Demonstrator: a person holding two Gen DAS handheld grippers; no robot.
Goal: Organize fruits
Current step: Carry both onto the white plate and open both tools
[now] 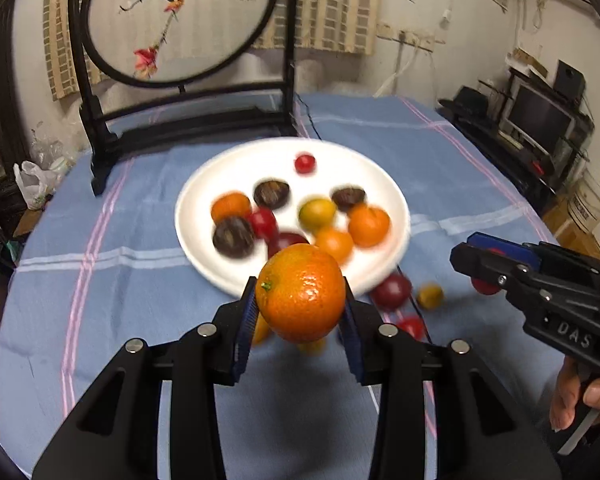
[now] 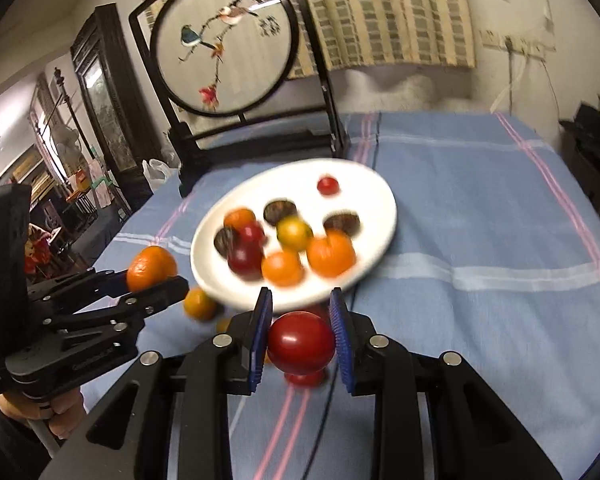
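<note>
Between the blue pads of your left gripper (image 1: 300, 312) sits the orange (image 1: 301, 293), lifted off the cloth and clamped across its widest part, stem turned toward nine o'clock. It looks firm but yielding, with a pebbled peel that should give the ribbed pads good purchase; squeeze only enough to keep it from rolling, since a round fruit pinched off-centre tends to pop out. Your right gripper (image 2: 301, 342) carries a red tomato (image 2: 301, 342) the same way, pads closed on its flanks. That one I judge smoother, softer and easier to bruise or let slip, so keep the hold across its middle and light.

At twelve o'clock from both tools lies the white plate (image 1: 204, 188), already loaded with oranges, red tomatoes, a yellow-green fruit and three dark brown ones. Loose fruit remains on the blue tablecloth (image 1: 100, 300) near the plate's six o'clock rim: a dark red piece (image 1: 391, 292), a small yellowish one (image 1: 429, 297), a red one (image 1: 411, 326).

From the left wrist you see the right tool at three o'clock, but its load is mostly hidden. From the right wrist you get the left tool at nine o'clock in side profile with the orange showing, plus an orange fruit (image 2: 199, 304) on the cloth below it. A round embroidered screen (image 2: 222, 44) stands behind the plate.
</note>
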